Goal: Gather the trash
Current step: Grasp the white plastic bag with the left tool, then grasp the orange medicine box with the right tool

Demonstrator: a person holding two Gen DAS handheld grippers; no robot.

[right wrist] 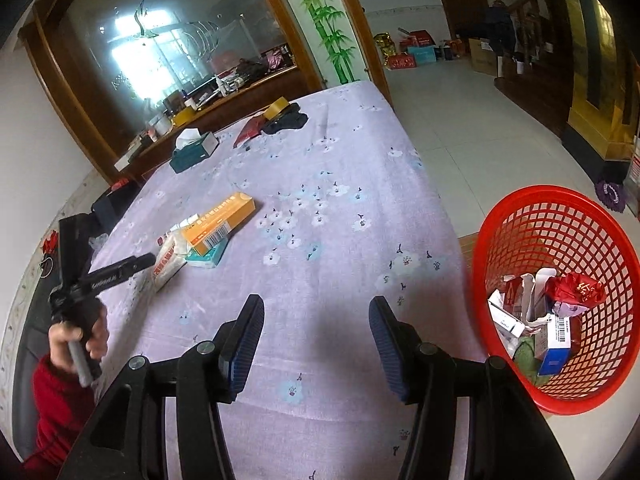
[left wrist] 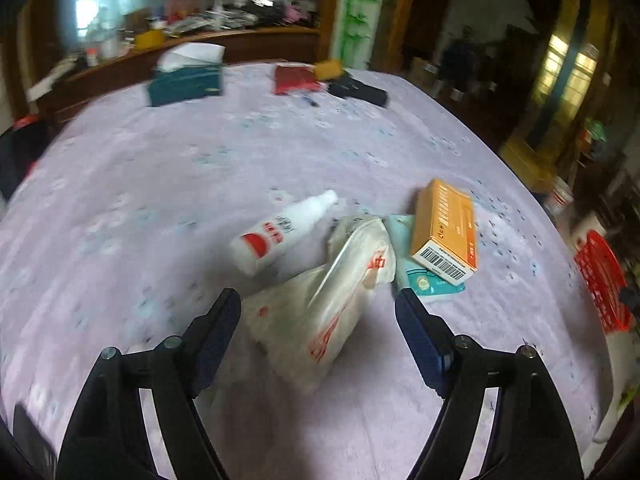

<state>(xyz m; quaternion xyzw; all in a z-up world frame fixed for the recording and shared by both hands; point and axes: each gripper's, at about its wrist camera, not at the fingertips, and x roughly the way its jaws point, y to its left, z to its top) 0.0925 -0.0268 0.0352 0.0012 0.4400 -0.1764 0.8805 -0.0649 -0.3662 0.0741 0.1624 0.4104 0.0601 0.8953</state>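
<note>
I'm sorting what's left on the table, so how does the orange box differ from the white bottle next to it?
The orange box is a flat-sided carton with a barcode; the white bottle is round, with a red mark. The orange box rests on a teal packet; the white bottle lies on the tablecloth. Both are on their sides beside the plastic bag, ahead of the open left gripper.

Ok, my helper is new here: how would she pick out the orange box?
On the purple floral tablecloth, find the trash cluster ahead of the left claw. The orange box rests on a teal packet, right of the white bottle; only it has a barcode end.
</note>
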